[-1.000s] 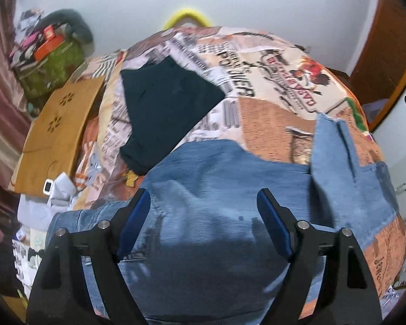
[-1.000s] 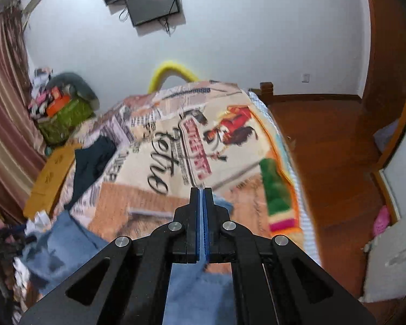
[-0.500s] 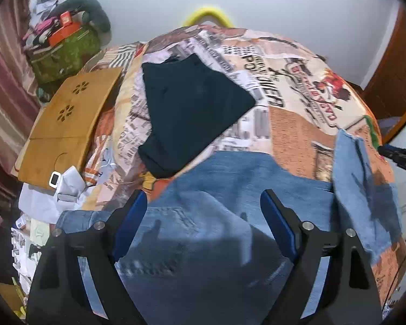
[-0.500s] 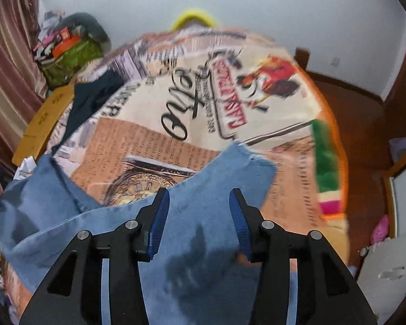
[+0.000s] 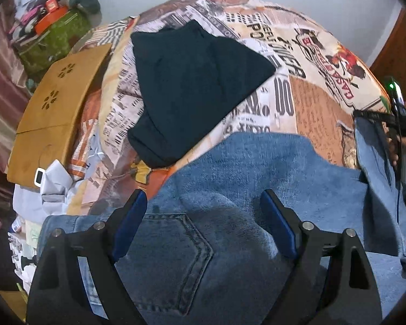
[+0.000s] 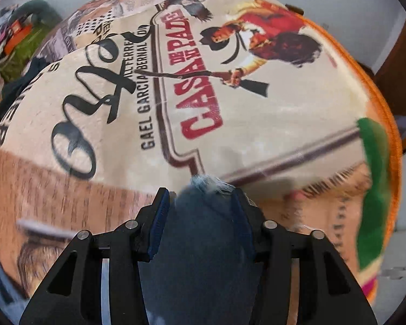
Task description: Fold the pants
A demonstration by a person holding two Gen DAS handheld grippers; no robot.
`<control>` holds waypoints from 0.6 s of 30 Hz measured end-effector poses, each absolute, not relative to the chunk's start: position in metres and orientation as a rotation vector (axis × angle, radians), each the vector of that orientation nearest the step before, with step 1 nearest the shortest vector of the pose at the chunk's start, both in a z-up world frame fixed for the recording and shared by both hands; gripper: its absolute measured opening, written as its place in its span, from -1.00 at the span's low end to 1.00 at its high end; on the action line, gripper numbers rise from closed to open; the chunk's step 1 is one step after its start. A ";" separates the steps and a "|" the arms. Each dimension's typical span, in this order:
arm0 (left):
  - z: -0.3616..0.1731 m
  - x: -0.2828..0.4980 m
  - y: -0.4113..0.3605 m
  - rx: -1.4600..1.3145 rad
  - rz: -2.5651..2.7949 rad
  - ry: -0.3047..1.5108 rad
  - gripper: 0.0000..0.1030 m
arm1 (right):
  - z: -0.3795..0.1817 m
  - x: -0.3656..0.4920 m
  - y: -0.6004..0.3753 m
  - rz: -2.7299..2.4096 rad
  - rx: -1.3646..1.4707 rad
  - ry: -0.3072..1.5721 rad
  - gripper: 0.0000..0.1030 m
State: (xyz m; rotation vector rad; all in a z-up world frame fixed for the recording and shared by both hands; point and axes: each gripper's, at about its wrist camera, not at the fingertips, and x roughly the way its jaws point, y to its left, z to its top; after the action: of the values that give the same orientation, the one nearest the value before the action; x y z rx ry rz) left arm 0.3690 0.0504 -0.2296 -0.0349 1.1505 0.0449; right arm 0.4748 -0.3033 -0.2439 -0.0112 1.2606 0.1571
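Blue denim pants (image 5: 257, 178) lie on a bed with a printed poster-pattern cover (image 5: 305, 86). My left gripper (image 5: 203, 216) is open, hovering over the seat of the pants near a back pocket (image 5: 176, 257). My right gripper (image 6: 200, 203) is open, low over the bed, with the frayed hem of a pant leg (image 6: 208, 187) lying between its jaws. In the left wrist view the right gripper (image 5: 392, 124) shows at the right edge, by the raised leg end (image 5: 370, 149).
A dark folded garment (image 5: 192, 89) lies on the bed beyond the pants. A brown cardboard board (image 5: 54, 103), white cloth (image 5: 51, 181) and a green bag with clutter (image 5: 51, 32) sit at the left. The bed's orange edge (image 6: 392, 124) and the floor are at the right.
The right gripper opened, letting go of the pant leg, then dropped low over the hem. The left gripper stayed open and moved closer over the seat of the pants.
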 end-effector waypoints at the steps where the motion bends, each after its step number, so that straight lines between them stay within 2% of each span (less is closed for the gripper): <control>1: -0.232 0.370 0.050 -0.044 0.042 1.156 0.66 | -0.248 0.475 -0.302 0.140 -0.009 1.253 -0.32; 2: -0.234 0.370 0.051 -0.056 0.040 1.161 0.66 | -0.250 0.474 -0.299 0.140 -0.031 1.245 -0.57; 4: -0.236 0.370 0.053 -0.073 0.044 1.166 0.66 | -0.251 0.469 -0.294 0.163 -0.055 1.235 -0.82; 8: -0.233 0.366 0.052 -0.067 0.065 1.171 0.66 | -0.239 0.457 -0.304 0.172 -0.001 1.221 -0.87; 12: -0.223 0.360 0.045 -0.051 0.072 1.166 0.66 | -0.204 0.439 -0.322 0.184 0.048 1.154 -0.87; 18: -0.218 0.350 0.028 -0.026 0.084 1.172 0.66 | -0.103 0.400 -0.365 0.197 0.101 0.993 -0.87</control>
State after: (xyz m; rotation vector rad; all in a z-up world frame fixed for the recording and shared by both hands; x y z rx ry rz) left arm 0.3503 0.0282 -0.2181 -0.0257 1.1723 0.0844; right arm 0.4001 -0.3651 -0.1026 0.1009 0.9930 0.1968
